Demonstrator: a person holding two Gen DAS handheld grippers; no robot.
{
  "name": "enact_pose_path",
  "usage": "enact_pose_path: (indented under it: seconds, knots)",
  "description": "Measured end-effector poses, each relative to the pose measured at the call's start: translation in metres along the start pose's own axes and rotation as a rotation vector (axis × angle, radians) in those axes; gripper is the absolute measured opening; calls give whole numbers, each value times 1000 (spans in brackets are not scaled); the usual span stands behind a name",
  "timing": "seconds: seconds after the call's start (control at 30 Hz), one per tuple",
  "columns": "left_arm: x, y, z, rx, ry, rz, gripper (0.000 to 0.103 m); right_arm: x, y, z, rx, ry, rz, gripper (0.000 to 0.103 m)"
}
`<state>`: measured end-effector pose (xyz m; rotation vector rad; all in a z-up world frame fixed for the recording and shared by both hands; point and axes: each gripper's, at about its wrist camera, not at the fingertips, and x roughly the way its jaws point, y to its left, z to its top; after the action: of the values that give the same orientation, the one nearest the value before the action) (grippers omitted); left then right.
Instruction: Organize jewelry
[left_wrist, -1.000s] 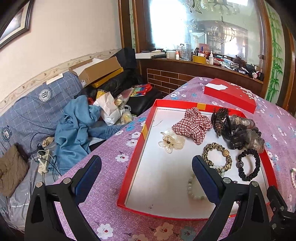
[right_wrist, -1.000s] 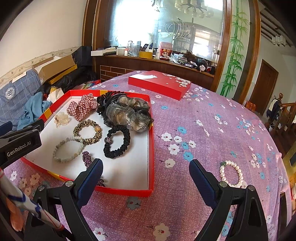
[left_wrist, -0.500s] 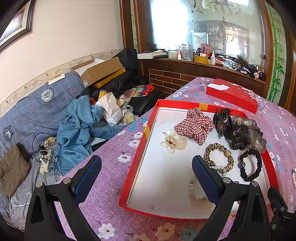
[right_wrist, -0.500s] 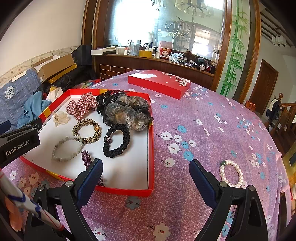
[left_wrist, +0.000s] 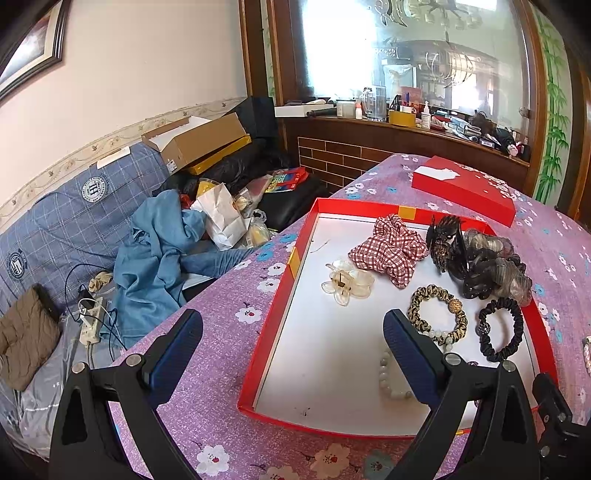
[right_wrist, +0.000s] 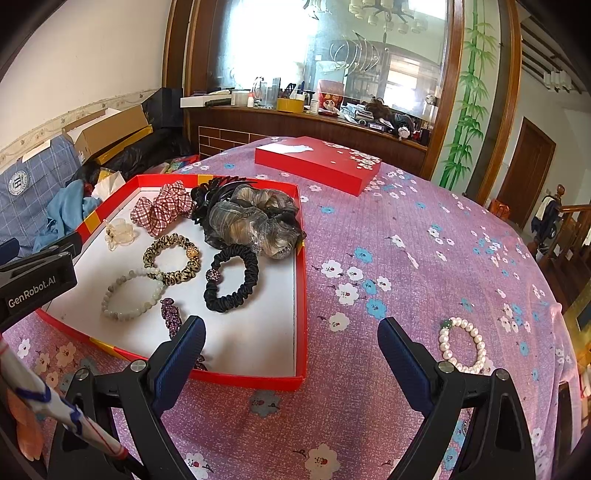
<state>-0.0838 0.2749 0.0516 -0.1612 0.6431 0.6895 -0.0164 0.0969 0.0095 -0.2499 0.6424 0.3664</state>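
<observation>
Hovering left gripper (left_wrist: 291, 341), right gripper (right_wrist: 290, 347), jaws spread

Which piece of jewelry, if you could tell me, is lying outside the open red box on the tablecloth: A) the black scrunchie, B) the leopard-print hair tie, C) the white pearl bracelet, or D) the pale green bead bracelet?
C: the white pearl bracelet lies on the purple floral tablecloth, well to the right of the open red box, while the other three rest inside it.
</observation>
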Motion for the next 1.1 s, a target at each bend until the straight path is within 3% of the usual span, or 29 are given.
enact_pose_path:
  seconds: [0.73,1.1]
  knots:
    - [-3,-2,1,26,16,24,98,-3,-5,1,-1,-19,-68,97]
    - [-53,-25,5,142,-73,5,98,-31,-17,-8,-10,-59,-122,97]
